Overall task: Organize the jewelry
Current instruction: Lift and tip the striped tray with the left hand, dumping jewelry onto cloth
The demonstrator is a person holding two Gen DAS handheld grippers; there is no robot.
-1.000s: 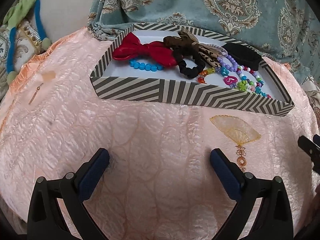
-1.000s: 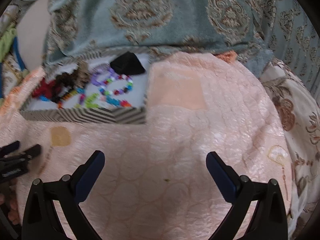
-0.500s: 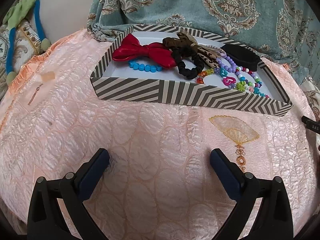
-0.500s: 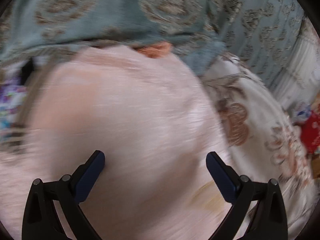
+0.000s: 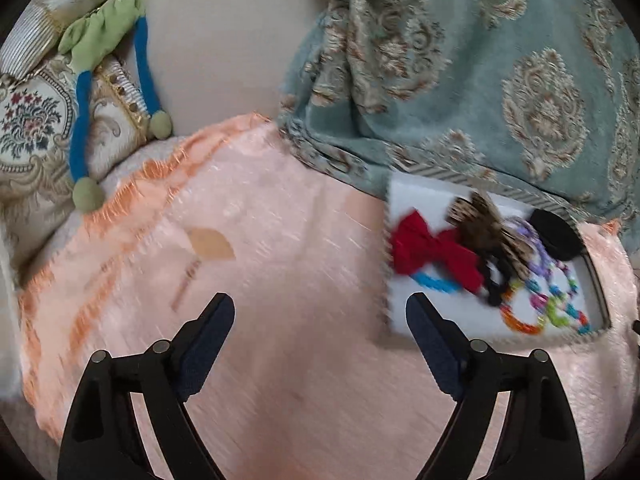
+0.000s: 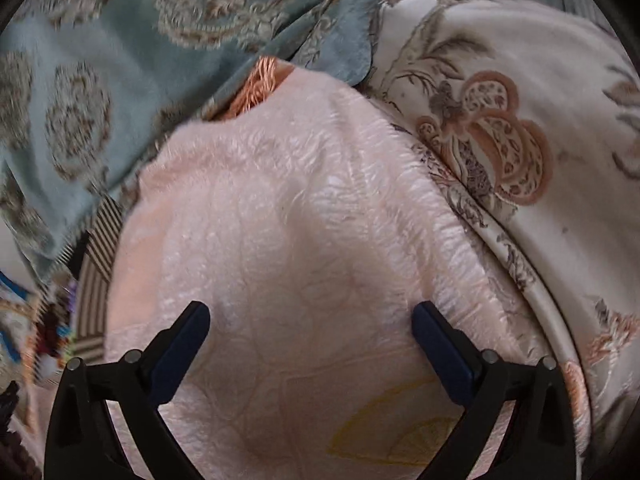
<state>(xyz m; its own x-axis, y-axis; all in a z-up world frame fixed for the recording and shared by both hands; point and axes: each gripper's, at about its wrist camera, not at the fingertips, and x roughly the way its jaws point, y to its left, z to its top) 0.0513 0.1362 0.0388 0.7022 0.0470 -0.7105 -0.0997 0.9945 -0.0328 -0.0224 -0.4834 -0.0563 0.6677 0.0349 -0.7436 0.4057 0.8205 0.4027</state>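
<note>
A striped tray (image 5: 390, 320) lies on the pink quilted cloth (image 5: 280, 240) at the right of the left wrist view. In it are a red bow (image 5: 432, 250), a brown patterned bow (image 5: 480, 224), a black pouch (image 5: 556, 236), a blue bead bracelet (image 5: 434, 282) and colourful bead strings (image 5: 552, 304). My left gripper (image 5: 320, 312) hovers over bare cloth left of the tray; its jaws are closing with nothing between them. My right gripper (image 6: 310, 320) stands open and empty over the cloth's right end, where only the tray's striped wall (image 6: 94, 304) shows at far left.
A teal patterned blanket (image 5: 500, 72) lies bunched behind the tray. A green and blue fabric toy (image 5: 104, 40) rests on an embroidered cushion (image 5: 32, 128) at the far left. A cream floral bedcover (image 6: 520, 140) lies beyond the pink cloth's right edge.
The left gripper swung left and rose, so the tray slid from centre to the right, and its jaws narrowed a little. The right gripper swept right and rolled, leaving the tray at its far left.
</note>
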